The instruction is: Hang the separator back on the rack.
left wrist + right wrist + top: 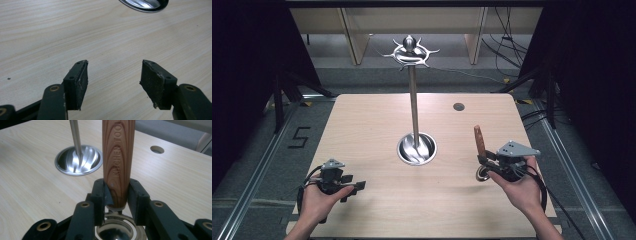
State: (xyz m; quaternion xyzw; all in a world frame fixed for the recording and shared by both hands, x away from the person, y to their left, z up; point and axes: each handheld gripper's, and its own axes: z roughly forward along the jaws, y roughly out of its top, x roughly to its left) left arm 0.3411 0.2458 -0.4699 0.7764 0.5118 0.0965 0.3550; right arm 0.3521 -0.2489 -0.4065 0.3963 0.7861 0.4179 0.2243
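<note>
Gripping a wooden handle [117,165] between its two black jaws, the right gripper [484,160] sits near the right edge of the table [372,120], held in the person's right hand [522,192]. The jaws press on the lower end of the handle from both sides, and the handle stands nearly upright, its free end pointing away from the person. Letters are pressed into the wood along its length. Just below the jaws, in the right gripper view, the handle joins a shiny metal head [116,230] with a round bowl, so the thing looks like a kitchen utensil such as a ladle or scoop; its exact kind cannot be told. In the high view the metal end rests low at the table top, right by the gripper.

The left gripper [354,186] lies low over the near left part of the table in the person's left hand [319,202]. Its jaws stand wide apart with only bare wood between them.

At the middle of the table a metal stand [413,100] rises from a round, shiny base [416,148], with a ring of hooks [411,51] at its top. The stand is well apart from both grippers. A small round hole [458,106] is set in the table beyond the right gripper.
</note>
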